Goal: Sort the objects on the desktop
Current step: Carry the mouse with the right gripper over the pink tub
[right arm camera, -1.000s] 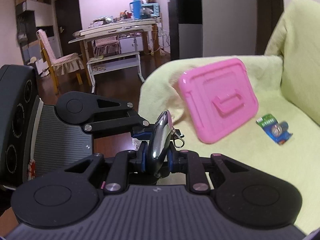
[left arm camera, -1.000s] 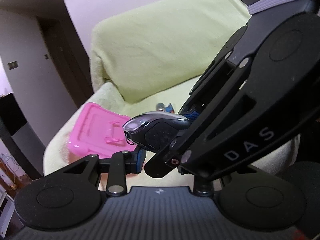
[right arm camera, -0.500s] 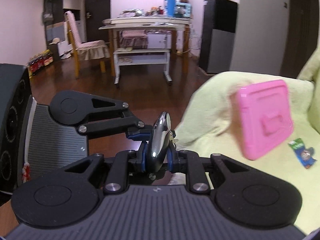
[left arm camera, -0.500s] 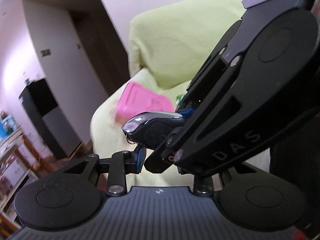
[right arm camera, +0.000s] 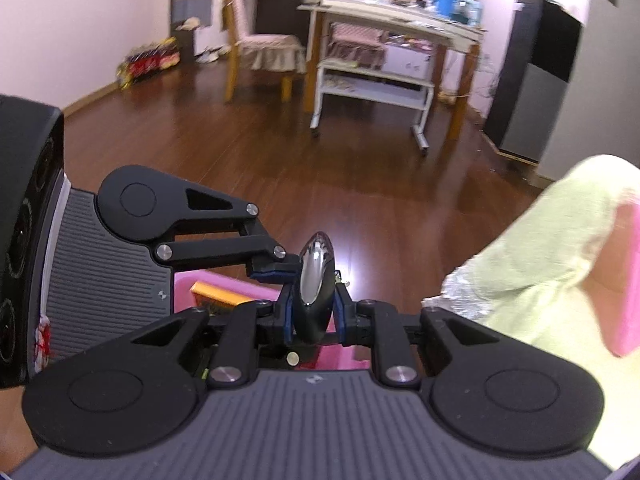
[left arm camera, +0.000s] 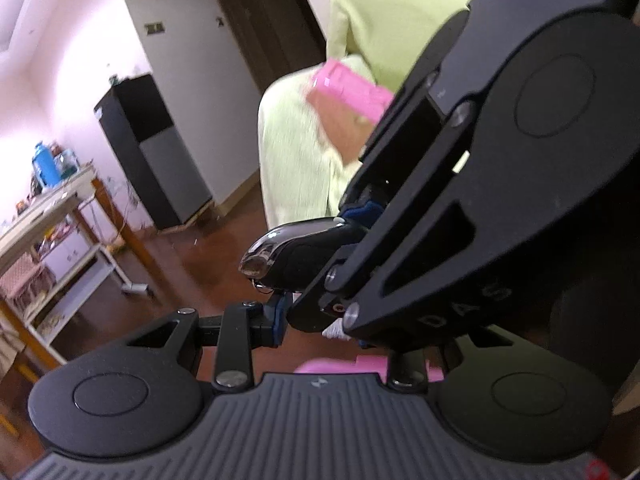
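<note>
Listing left to right: left tongs [right arm camera: 276, 270], one blue pad touching the key fob's side, whether gripping I cannot tell; pink bin [right arm camera: 224, 284] beneath, likely the drop point; key fob [right arm camera: 314, 288], pinched edge-on by the right tongs [right arm camera: 314, 318] for carrying; green-covered sofa [right arm camera: 560, 248] holding the pink lid [right arm camera: 628, 280].

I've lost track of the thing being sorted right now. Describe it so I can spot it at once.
Start at the right claw low in the right wrist view, above the pink bin. Pinched upright between its blue pads is the car key fob. Its glossy black, chrome-edged teardrop shape and small metal ring clip set it apart from everything nearby.
</note>
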### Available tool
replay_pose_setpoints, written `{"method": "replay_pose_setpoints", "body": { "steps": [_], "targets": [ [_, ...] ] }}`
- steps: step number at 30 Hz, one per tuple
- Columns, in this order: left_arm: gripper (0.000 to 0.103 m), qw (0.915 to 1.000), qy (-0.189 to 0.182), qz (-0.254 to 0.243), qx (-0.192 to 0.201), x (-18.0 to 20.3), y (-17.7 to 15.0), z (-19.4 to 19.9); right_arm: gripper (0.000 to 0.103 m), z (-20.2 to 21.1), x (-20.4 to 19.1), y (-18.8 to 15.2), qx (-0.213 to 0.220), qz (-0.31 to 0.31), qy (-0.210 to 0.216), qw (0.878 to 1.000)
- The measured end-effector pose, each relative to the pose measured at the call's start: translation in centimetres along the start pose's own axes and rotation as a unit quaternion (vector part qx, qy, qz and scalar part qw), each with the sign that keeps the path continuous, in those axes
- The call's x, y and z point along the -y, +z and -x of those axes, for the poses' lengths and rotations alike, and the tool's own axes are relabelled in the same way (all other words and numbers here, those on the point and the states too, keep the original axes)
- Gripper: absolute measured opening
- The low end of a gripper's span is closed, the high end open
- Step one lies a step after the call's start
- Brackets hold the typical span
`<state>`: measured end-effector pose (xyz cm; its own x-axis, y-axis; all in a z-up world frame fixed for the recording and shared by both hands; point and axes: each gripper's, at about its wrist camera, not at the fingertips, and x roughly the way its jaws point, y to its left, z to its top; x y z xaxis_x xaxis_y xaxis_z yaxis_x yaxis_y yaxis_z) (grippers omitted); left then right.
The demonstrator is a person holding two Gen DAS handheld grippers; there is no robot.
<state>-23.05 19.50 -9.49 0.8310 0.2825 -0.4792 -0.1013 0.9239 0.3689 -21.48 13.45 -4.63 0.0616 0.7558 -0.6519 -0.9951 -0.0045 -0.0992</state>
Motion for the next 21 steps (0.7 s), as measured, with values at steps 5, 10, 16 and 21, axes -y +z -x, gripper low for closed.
{"method": "replay_pose_setpoints", "body": {
  "steps": [5,10,16,21],
  "targets": [
    [0.038,0.9995,0.006,0.008,-0.031,0.2,-2.8,0.1,0.017,-2.0,-1.9,-1.1,-0.021,0.014,0.015,1.000],
    [0.037,0.9982,0.010,0.029,-0.051,0.1,-4.5,-0.6,0.017,-3.7,-3.3,-1.5,-0.047,0.030,0.034,0.998],
    [0.037,0.9963,0.005,0.045,-0.073,-0.4,-5.9,-1.3,0.016,-5.6,-3.9,-1.6,-0.076,0.034,0.054,0.995],
    [0.037,0.9953,-0.002,0.050,-0.083,-0.4,-6.8,-1.6,0.016,-7.0,-3.9,-1.6,-0.094,0.031,0.060,0.993]
  ]
}}
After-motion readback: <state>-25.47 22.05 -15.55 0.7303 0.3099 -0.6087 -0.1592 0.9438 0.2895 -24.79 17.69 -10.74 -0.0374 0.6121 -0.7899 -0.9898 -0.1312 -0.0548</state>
